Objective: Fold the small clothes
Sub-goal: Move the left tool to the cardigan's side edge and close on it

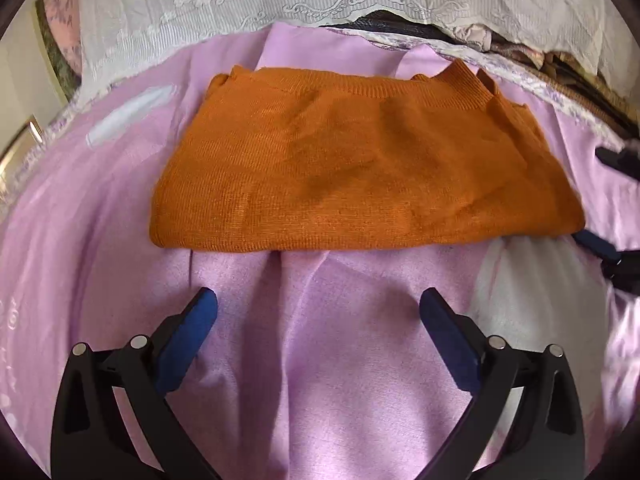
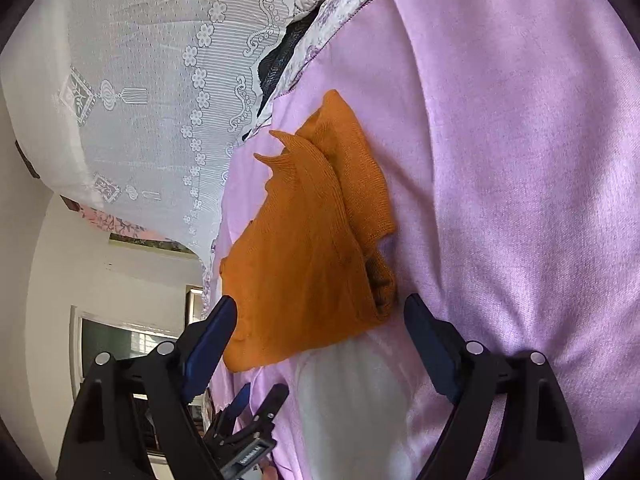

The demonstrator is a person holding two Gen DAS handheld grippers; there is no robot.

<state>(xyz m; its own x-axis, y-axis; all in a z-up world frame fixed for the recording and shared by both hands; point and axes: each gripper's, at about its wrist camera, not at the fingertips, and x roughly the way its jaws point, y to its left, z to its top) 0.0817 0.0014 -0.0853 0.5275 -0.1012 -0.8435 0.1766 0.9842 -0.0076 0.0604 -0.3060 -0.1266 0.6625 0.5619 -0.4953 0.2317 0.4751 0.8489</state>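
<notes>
Sweater [image 1: 360, 160] lies folded into a compact stack on the sheet [image 1: 320, 360]. Left gripper [image 1: 318, 320] and right gripper [image 2: 320, 332] jaws spread, empty, near the sweater. Little folding remains.

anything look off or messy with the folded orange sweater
Mostly tidy. The orange sweater lies folded on the pink sheet, but at its right end the layers do not line up: a flap sticks out past the top layer and the ribbed edge curls up in points. Both tongs stand open, off it.
</notes>
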